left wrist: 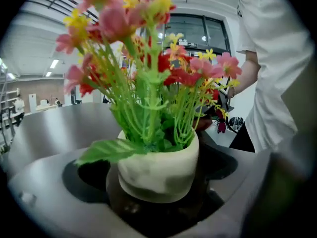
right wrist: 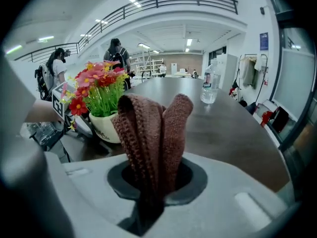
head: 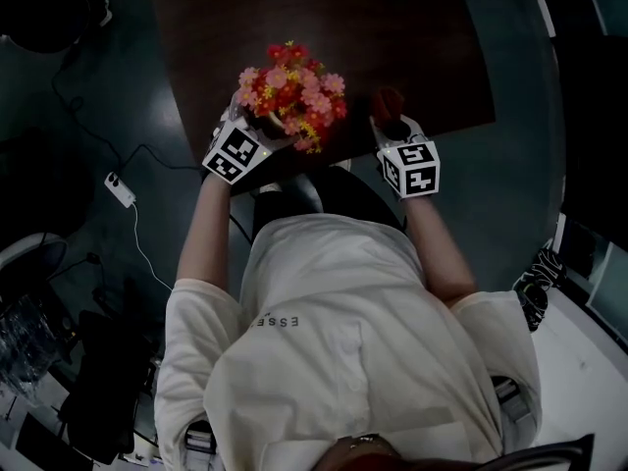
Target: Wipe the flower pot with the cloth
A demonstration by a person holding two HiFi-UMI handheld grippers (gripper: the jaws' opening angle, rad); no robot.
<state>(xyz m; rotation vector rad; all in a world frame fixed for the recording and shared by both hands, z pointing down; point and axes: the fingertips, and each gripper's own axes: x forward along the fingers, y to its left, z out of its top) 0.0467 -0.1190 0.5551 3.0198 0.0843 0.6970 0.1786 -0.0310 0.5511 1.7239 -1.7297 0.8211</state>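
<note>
Left gripper (head: 250, 137) reaches in at the near edge of the dark brown table (head: 294, 18), its jaws spread wide. The flower pot (left wrist: 158, 170) stands upright between them. In the left gripper view no pad can be seen pressing on the pot's cream wall. Right gripper (head: 394, 130) is pressed together on the cloth (right wrist: 153, 138), a brown knitted piece pinched low down. Its two folds stand up out of the jaws side by side.

The pot holds a bunch of flowers (head: 291, 91) in pink, red and yellow on green stems. One broad green leaf (left wrist: 111, 150) hangs over the rim on the left. From the head view the blooms cover the pot completely. They also hide the tips of the left gripper, so only its marker cube shows.

In the right gripper view the pot sits on the table to the left of the cloth, near it but not touching. Some dark print on its side is too small to read.

A clear plastic bottle (right wrist: 210, 86) stands further along the table on the right, well apart from both grippers. Two people (right wrist: 116, 53) stand beyond the table's far left side. On the floor to the left lies a white power strip (head: 120, 189) with its cable.
</note>
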